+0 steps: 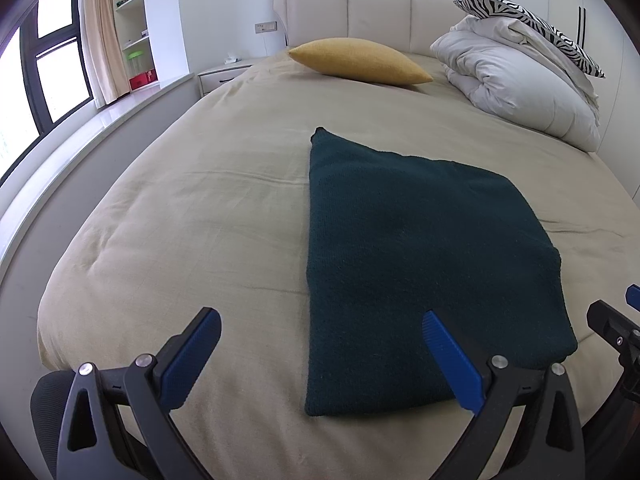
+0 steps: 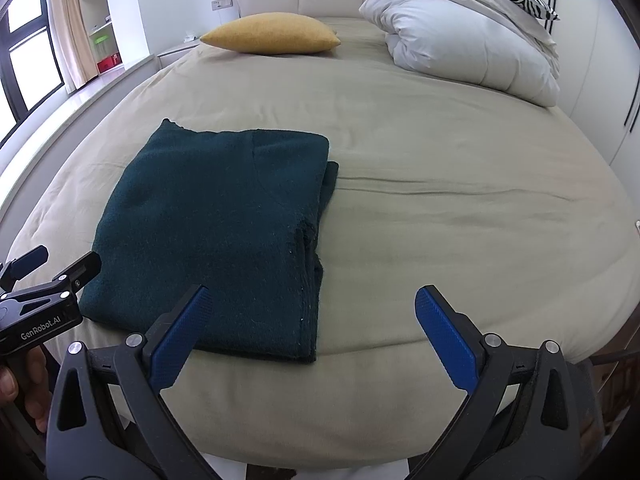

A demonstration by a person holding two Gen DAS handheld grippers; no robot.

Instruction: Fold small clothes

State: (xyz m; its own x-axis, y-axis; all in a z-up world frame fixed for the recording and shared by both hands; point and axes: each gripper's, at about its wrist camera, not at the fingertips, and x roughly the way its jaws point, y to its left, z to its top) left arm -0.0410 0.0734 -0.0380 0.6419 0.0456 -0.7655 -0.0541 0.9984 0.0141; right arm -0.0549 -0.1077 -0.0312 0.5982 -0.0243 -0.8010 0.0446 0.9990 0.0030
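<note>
Holding both grippers low at the near edge of the bed, I have nothing pinched. My left gripper [image 1: 322, 344] has its blue pads spread wide, one pad [image 1: 188, 360] over bare sheet, the other [image 1: 452, 364] over the near part of the dark green garment [image 1: 424, 264]; whether it touches the cloth I cannot tell. My right gripper [image 2: 310, 320] is spread wide too, left pad over the garment's near right corner, right pad over bare bedding. From the right wrist view, my left gripper shows at the left edge, black body marked GenRobot.AI, with a hand [image 2: 16, 384] wrapped around its handle.

Garment lies flat, folded into a rough rectangle, on the near half of the bed, doubled layers showing along its right edge in the right wrist view. One far corner sticks out to a point.

Surface is a beige sheet [image 1: 200, 208], lightly creased. Far end: yellow pillow [image 1: 360, 60] near the padded cream headboard [image 1: 360, 8], well apart from the garment. Rolled white duvet [image 1: 520, 88] at the far right, with a zebra-print pillow [image 1: 528, 16] resting on top. Room: dark-framed window [image 1: 44, 64] on the left, beige curtain [image 1: 100, 32], white shelving [image 1: 132, 20] with a red box [image 1: 141, 79], a nightstand [image 1: 220, 74] beside the bed.
</note>
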